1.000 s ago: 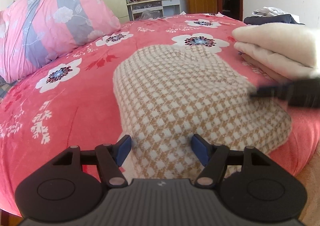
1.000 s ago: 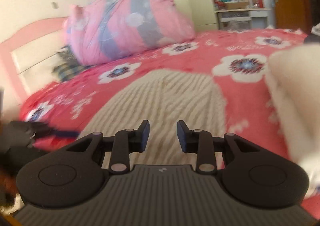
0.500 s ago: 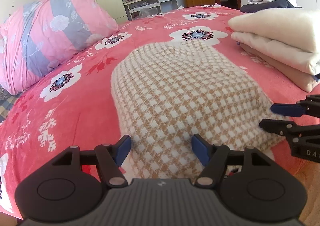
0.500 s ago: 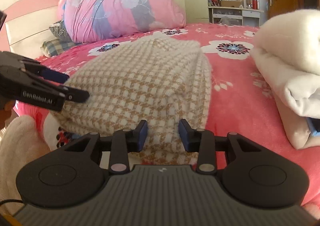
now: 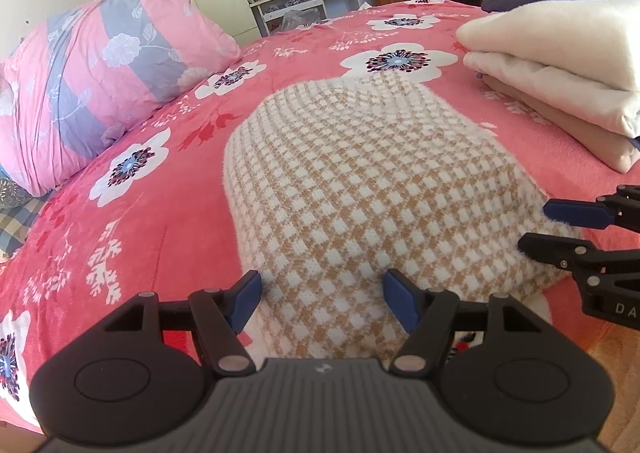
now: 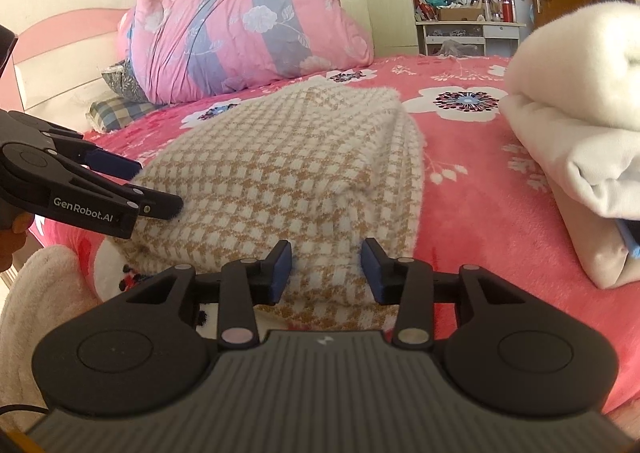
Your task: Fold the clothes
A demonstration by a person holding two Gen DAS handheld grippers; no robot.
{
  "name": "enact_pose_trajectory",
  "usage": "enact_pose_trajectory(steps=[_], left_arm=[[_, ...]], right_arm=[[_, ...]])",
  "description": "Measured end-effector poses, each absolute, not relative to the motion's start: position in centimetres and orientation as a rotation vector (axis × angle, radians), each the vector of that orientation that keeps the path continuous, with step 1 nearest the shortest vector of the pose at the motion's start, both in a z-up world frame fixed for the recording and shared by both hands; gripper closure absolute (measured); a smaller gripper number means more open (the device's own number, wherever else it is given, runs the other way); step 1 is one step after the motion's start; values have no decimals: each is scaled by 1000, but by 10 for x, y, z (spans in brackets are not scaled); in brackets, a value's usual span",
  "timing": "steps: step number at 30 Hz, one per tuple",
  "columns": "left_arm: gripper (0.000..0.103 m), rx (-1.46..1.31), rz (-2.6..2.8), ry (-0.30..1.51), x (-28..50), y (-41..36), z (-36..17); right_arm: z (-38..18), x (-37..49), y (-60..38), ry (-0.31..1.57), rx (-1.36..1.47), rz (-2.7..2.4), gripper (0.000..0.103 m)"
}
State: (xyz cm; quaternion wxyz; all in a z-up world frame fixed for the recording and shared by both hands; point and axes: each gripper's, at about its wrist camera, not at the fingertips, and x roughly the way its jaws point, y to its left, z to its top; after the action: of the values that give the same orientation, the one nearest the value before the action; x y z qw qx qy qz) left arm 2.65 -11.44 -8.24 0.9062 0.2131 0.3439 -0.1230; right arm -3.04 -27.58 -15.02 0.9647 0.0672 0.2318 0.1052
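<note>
Lying folded on the pink floral bedspread [image 5: 168,213], the tan-and-white checked knit garment [image 5: 372,189] sits at the near edge of the bed, beside a stack of cream folded clothes [image 5: 560,53]. White lettering "GenRobot.AI" reads along the left gripper [image 6: 160,189] in the right wrist view; only "DA" shows on the right gripper [image 5: 536,227] in the left wrist view. The left gripper stands released, wide apart over the garment's near edge, unchanged from a second ago. The right gripper's jaws are opening, the garment's corner between them, not pinched; a second ago it was higher and narrower.
</note>
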Motion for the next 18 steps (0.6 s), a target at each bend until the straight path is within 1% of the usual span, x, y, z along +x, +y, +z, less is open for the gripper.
enact_pose_trajectory(steps=[8, 14, 18], left_arm=[[34, 480, -239, 714, 24, -125, -82], [33, 502, -233, 710, 20, -132, -83], [30, 493, -240, 711, 19, -131, -83]], right_arm=[[-152, -32, -277, 454, 165, 218, 62], [-154, -33, -277, 442, 187, 226, 58], [-154, -34, -277, 440, 198, 234, 57]])
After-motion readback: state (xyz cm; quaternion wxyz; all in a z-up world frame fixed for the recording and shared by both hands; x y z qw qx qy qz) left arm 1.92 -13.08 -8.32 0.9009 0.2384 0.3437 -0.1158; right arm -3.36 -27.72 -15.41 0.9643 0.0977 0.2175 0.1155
